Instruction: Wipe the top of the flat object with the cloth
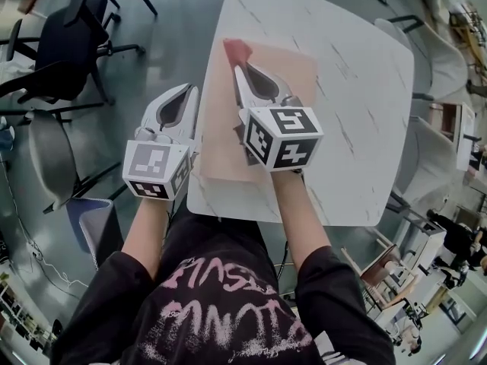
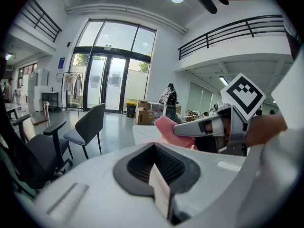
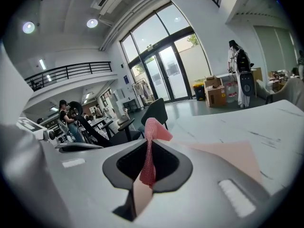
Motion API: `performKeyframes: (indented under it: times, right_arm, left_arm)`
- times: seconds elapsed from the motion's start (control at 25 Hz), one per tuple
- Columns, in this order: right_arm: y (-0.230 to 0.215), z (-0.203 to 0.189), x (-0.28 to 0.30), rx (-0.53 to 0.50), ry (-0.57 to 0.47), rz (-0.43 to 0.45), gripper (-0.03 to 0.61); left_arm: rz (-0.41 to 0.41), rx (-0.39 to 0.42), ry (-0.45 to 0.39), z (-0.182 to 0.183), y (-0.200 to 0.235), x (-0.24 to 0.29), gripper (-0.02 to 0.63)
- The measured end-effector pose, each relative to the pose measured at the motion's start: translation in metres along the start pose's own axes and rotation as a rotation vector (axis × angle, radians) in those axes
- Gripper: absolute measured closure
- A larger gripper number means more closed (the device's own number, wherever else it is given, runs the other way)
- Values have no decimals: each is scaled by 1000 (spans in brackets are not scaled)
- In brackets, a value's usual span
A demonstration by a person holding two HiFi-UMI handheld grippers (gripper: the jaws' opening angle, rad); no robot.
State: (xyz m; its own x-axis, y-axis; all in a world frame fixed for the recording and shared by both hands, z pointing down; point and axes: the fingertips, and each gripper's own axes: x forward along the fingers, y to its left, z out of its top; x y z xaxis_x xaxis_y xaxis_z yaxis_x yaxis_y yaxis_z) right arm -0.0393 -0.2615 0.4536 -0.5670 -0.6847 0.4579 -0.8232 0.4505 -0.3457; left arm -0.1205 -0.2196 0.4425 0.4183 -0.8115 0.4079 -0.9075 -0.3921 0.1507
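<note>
A pale pink flat board [image 1: 224, 139] lies on the white marble table [image 1: 358, 90], near its left front edge. My right gripper [image 1: 240, 68] hovers over the board's far left part, shut on a pink-red cloth [image 1: 237, 49] that sticks out past its tips. In the right gripper view the cloth [image 3: 149, 146] is pinched upright between the jaws, with the board [image 3: 232, 156] beyond to the right. My left gripper [image 1: 192, 90] is shut and holds nothing, just off the table's left edge over the floor. Its view shows the right gripper [image 2: 190, 129] and the cloth [image 2: 164, 126].
Black office chairs [image 1: 61, 44] and a grey chair [image 1: 49, 158] stand on the floor to the left. White chairs [image 1: 445, 63] stand along the table's right side. A person's arms and dark printed shirt [image 1: 221, 303] fill the foreground.
</note>
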Motion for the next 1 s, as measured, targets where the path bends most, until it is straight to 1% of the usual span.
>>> performKeyframes:
  times: [0.28, 0.56, 0.8, 1.0]
  right_arm:
    - [11, -7, 13, 8, 32, 21, 531]
    - [12, -18, 21, 20, 69, 26, 531]
    - [8, -25, 25, 27, 102, 14, 531]
    - [-3, -27, 25, 27, 118, -15, 531]
  left_arm:
    - [3, 1, 1, -3, 6, -1, 612]
    - [16, -3, -3, -3, 10, -2, 612]
    - [24, -6, 1, -3, 14, -1, 612]
    - [16, -10, 8, -6, 13, 1, 612]
